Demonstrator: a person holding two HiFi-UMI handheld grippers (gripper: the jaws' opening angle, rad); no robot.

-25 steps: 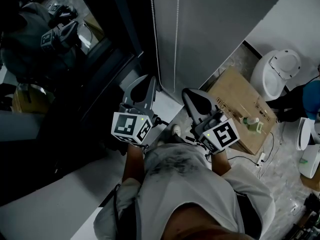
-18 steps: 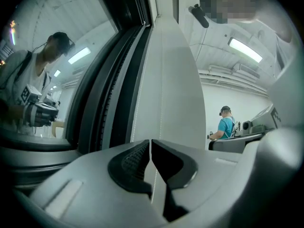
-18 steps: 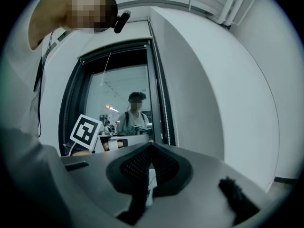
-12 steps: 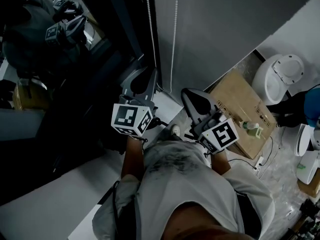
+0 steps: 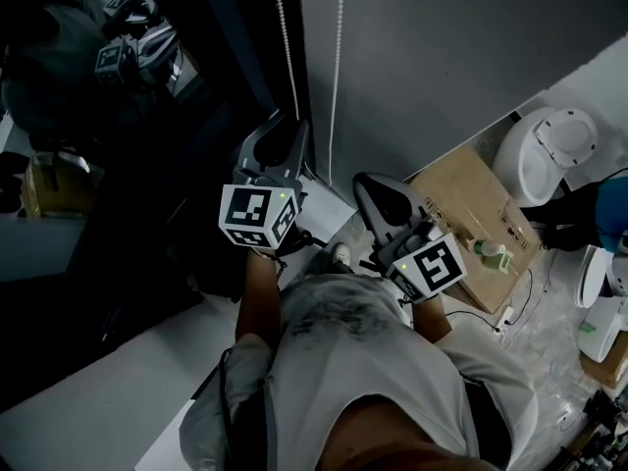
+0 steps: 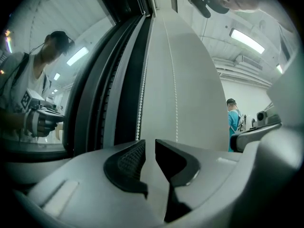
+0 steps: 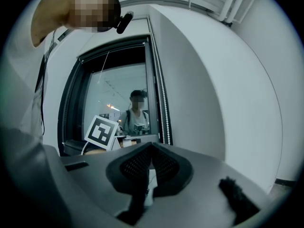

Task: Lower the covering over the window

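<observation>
A: Bare dark glass (image 7: 110, 91) is what we face, so we judge the covering not yet down; none of our views shows it. What we work is the bead chain (image 5: 286, 37), hanging just right of the window frame (image 7: 154, 89).

B: Two strands, both plumb against the grey wall (image 5: 442, 57). We take the one nearer the frame; the second strand (image 5: 337, 57) hangs a little further right of the frame.

A: How does our left gripper (image 6: 149, 144) stand?

B: Pointing level, across the chain's length. Its jaws have just been opening and show a narrow gap with nothing in it. The near strand lines up with the tip of the left finger (image 6: 129, 159), just off the gap on the frame's side.

A: And our right gripper (image 7: 151, 148)?

B: Jaws pressed together, empty, further right of the frame and further back from the chain than the left.

A: So the left takes it. We judge it needs a small shift toward the frame to bring the strand into the gap, then a close and a straight pull down along the chain.
</observation>
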